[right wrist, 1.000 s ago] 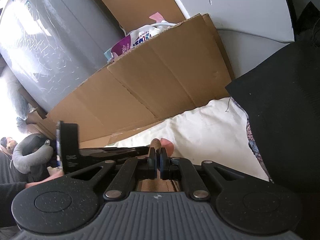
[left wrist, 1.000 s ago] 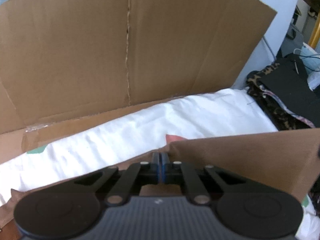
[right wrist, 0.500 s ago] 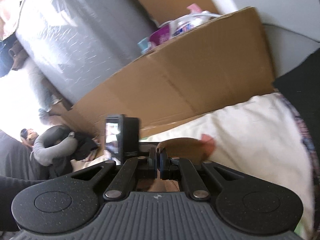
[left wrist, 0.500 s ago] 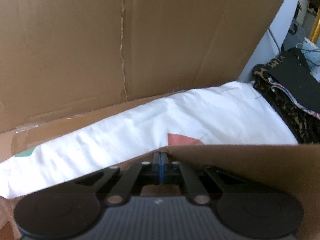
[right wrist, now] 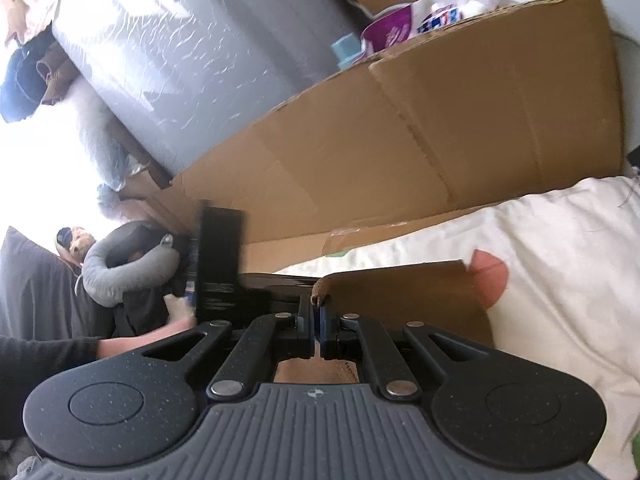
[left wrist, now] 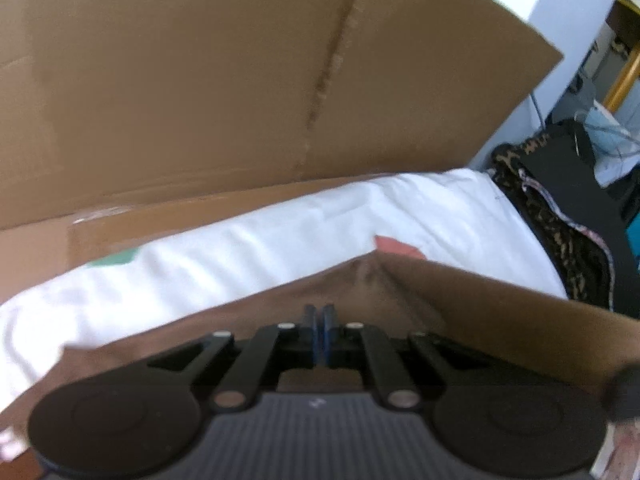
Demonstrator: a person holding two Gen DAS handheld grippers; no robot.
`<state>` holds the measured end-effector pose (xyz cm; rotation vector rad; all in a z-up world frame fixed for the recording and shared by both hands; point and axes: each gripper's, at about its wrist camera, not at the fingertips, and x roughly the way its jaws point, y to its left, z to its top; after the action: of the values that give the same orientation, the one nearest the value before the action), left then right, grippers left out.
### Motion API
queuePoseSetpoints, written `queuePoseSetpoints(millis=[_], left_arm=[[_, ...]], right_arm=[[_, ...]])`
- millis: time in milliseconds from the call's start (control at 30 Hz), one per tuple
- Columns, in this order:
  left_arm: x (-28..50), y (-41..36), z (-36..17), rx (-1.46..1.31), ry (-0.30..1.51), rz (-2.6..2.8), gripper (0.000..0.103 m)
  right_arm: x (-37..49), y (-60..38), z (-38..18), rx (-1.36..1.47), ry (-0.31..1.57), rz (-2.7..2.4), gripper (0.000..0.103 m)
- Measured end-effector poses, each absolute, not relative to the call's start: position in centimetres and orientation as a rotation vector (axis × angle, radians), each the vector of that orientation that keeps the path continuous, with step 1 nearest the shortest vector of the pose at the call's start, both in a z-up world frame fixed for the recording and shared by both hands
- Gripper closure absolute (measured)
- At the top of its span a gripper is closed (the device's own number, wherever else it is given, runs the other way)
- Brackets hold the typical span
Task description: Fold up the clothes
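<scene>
Both hand-held grippers, left (left wrist: 319, 322) & right (right wrist: 316, 314), pinching brown garment (left wrist: 460, 300) edge, lifted taut above white sheet (left wrist: 280, 240) for fold.

No text can be read in either view. The packages (right wrist: 404, 24) behind the cardboard (right wrist: 440, 128) carry purple, red and blue print, too small and blurred to make out. The black block (right wrist: 218, 264) beside the right gripper shows faint markings on its side, also illegible.
</scene>
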<state>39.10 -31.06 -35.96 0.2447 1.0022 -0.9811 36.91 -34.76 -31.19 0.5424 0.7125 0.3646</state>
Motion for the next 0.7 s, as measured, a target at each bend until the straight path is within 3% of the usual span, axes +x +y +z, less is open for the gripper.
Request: queuePoseSetpoints(millis=[133, 600, 700], left_arm=[[39.5, -27.3, -34.6, 0.230, 0.994, -0.945, 0.091], [39.6, -21.4, -34.5, 0.144, 1.014, -0.839, 0.091], [39.5, -20.6, -34.6, 0.112, 1.011, -0.828, 0.091]], right_arm=[[37.9, -33.2, -31.4, 0.503, 0.738, 0.384, 0.103], [40.6, -26.4, -34.3, 0.314, 0.874, 0.446, 0.102], [40.9, -25.5, -35.1, 0.289, 0.911, 0.462, 0.098]])
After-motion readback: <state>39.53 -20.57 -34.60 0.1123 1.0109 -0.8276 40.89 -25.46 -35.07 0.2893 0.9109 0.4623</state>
